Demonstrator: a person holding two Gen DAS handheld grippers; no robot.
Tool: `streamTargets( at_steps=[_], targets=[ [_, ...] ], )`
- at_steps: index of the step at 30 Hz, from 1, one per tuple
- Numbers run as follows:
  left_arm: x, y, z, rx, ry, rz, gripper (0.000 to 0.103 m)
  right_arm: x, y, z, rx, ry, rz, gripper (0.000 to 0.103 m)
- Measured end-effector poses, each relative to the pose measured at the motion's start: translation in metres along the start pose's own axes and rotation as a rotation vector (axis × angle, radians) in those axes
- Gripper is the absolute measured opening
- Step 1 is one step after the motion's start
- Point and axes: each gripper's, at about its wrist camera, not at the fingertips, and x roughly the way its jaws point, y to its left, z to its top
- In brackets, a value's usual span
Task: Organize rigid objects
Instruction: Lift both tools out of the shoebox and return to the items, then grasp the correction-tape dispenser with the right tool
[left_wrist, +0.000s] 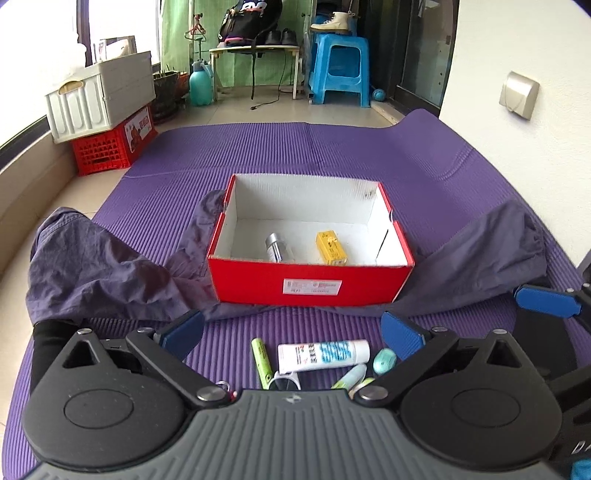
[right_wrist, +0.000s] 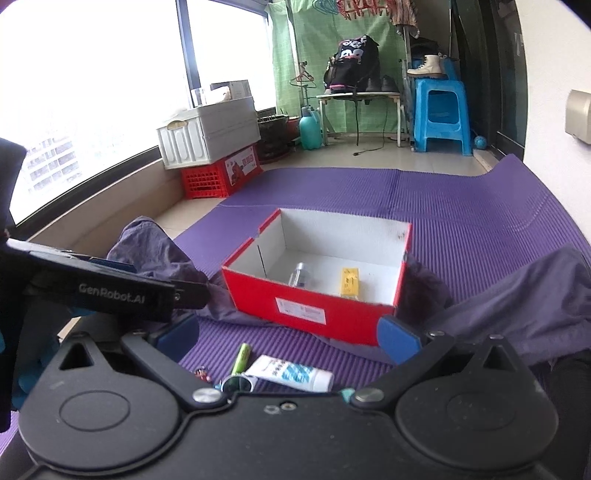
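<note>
A red shoe box (left_wrist: 310, 282) (right_wrist: 314, 312) with white inner walls stands on a purple mat (left_wrist: 332, 147). Inside it lie a small silver-capped bottle (left_wrist: 277, 248) (right_wrist: 300, 275) and a yellow packet (left_wrist: 331, 247) (right_wrist: 349, 281). In front of the box lie a white and blue tube (left_wrist: 323, 355) (right_wrist: 290, 373), a green pen (left_wrist: 261, 362) (right_wrist: 241, 359), a teal oval piece (left_wrist: 384, 361), a pale green tube (left_wrist: 351, 376) and a small round green-lensed item (right_wrist: 236, 384). My left gripper (left_wrist: 291, 334) hangs open above these items, nothing between its blue pads. My right gripper (right_wrist: 288, 338) is open too, empty.
A person's legs in grey-purple trousers (left_wrist: 110, 273) (right_wrist: 535, 295) lie on both sides of the box. A white crate (left_wrist: 99, 96) on a red crate (left_wrist: 110, 144) stands at the left. A blue stool (left_wrist: 340, 70) and a low table (left_wrist: 255, 50) stand at the back.
</note>
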Motion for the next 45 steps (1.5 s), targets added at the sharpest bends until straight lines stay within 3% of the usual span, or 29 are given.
streamTargets(
  at_steps=[8,16,24,30,37,45],
  targets=[
    [-0.003,-0.006,-0.041,0.030,0.032,-0.008,0.103,-0.006,-0.012,-0.032,0.063,0.055,-0.040,0.103],
    [0.024,-0.005,-0.089,-0.007,0.180,-0.006,0.103,0.009,-0.023,-0.071,0.109,0.169,-0.118,0.103],
    [0.057,0.006,-0.108,-0.041,0.257,0.017,0.103,0.031,-0.032,-0.096,0.103,0.280,-0.152,0.101],
    [0.084,0.018,-0.122,-0.089,0.341,-0.010,0.103,0.058,-0.031,-0.110,0.088,0.379,-0.158,0.092],
    [0.105,0.019,-0.128,-0.062,0.347,0.034,0.103,0.087,-0.030,-0.120,0.072,0.440,-0.166,0.079],
    [0.121,0.018,-0.134,-0.040,0.361,0.043,0.102,0.105,-0.044,-0.130,0.141,0.503,-0.183,0.065]
  ],
)
